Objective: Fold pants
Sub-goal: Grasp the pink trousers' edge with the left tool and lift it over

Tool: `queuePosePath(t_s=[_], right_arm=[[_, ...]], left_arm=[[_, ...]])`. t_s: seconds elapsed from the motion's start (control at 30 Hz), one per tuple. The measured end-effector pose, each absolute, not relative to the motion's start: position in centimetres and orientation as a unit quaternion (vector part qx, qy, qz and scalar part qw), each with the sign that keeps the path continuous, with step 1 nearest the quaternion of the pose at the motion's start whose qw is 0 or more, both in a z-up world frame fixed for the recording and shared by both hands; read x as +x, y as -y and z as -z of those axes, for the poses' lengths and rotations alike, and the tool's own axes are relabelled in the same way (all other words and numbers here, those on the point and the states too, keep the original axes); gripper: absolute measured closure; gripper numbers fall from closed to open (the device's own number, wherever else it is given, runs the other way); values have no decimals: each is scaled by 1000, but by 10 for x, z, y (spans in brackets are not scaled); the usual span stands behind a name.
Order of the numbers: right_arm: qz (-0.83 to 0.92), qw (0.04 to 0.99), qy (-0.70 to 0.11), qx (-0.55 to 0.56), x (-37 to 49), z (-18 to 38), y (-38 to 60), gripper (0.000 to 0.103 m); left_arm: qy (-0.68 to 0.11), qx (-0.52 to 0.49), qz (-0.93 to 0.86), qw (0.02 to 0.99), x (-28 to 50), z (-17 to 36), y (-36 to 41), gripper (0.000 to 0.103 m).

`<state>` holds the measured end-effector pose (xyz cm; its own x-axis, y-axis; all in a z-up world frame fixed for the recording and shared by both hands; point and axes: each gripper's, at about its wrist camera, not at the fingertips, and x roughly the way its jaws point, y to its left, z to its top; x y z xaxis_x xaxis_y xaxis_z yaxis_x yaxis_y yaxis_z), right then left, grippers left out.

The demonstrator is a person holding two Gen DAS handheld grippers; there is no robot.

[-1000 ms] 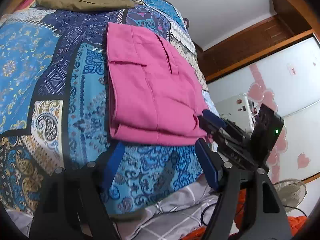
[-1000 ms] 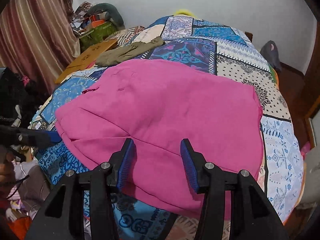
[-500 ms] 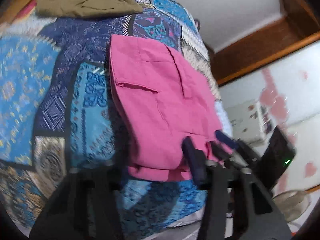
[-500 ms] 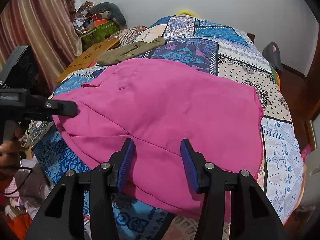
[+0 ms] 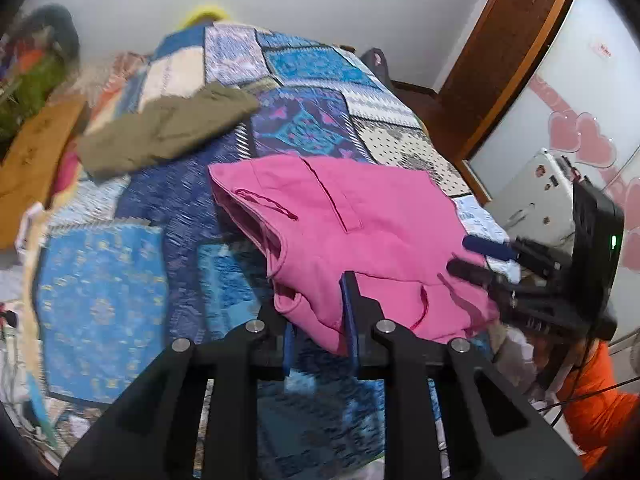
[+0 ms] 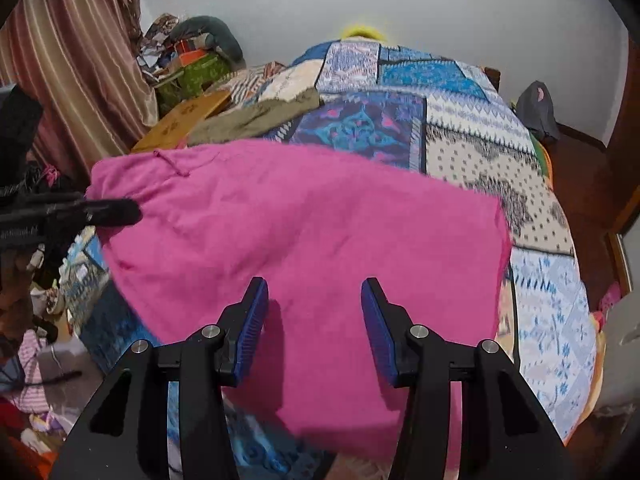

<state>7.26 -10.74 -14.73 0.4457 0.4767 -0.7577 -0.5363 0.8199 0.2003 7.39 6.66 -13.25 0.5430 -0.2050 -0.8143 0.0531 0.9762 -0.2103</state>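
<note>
**Pink pants gathered at the near edge of the bed**

Through my left wrist camera, the pink pants (image 5: pixel 360 232) lie folded on the patchwork bedspread (image 5: pixel 304 124), reaching from mid-bed to the near edge. Their long axis runs from the bed's near right corner toward the headboard end, with a slit pocket and a seam facing up. My left gripper (image 5: pixel 318 332) comes in low from the near edge, its jaws drawn close and clamped on a bunched fold of the pants' near hem, which is lifted off the spread. My right gripper (image 5: pixel 480 258) enters from the right, fingers level, at the pants' right near corner. An olive garment (image 5: pixel 168 132) lies further up the bed, well apart from the pants.

Through my right wrist camera, the pants (image 6: pixel 304 240) fill the near half of the bed, broad side toward me. My right gripper (image 6: pixel 314 328) hangs over their near edge with its blue pads (image 6: pixel 252 328) spread wide, nothing between them. My left gripper (image 6: pixel 116 212) reaches in level from the left, at the pants' left edge.
</note>
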Motion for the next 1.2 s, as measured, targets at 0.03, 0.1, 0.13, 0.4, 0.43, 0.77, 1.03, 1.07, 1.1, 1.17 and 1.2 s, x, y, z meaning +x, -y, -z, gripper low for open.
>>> queuePosePath(t_s=[0.03,0.1,0.13,0.4,0.43,0.77,1.03,1.07,1.1,1.17,1.2], right_arm=[[-299,850,-431,-35,76,146,103,58],[-305,849,-429,-34,82,145,90,58],[-310,846,-432,-36,85,147,82,58],[-360,807,-459,-93,86,173,15,55],[-365,804,-456,-105,83,173,10,55],[-347,819,-454,-54,71,156,65,56],[-275,841,-465,-33,53,164,136,55],[-272,838,-472,-28,53,170,141,55],[-272,834,-480,-20,54,175,142,55],[-278,829,-486,11,53,183,149,55],[-278,829,-484,19,53,185,149,55]], left_arm=[[-468,-73,69,878,70,129,-69,83],[-458,-52,56,886,61,123,-73,84],[-452,-39,50,890,57,120,-74,84],[-407,30,37,912,32,100,-68,84],[-405,36,39,913,32,100,-65,84],[-387,81,58,917,38,82,-38,85],[-373,105,91,917,46,69,-1,85],[-372,107,96,917,48,69,5,85],[-371,107,102,917,50,68,11,86],[-371,106,111,916,54,69,22,86],[-371,106,116,915,56,69,27,87]])
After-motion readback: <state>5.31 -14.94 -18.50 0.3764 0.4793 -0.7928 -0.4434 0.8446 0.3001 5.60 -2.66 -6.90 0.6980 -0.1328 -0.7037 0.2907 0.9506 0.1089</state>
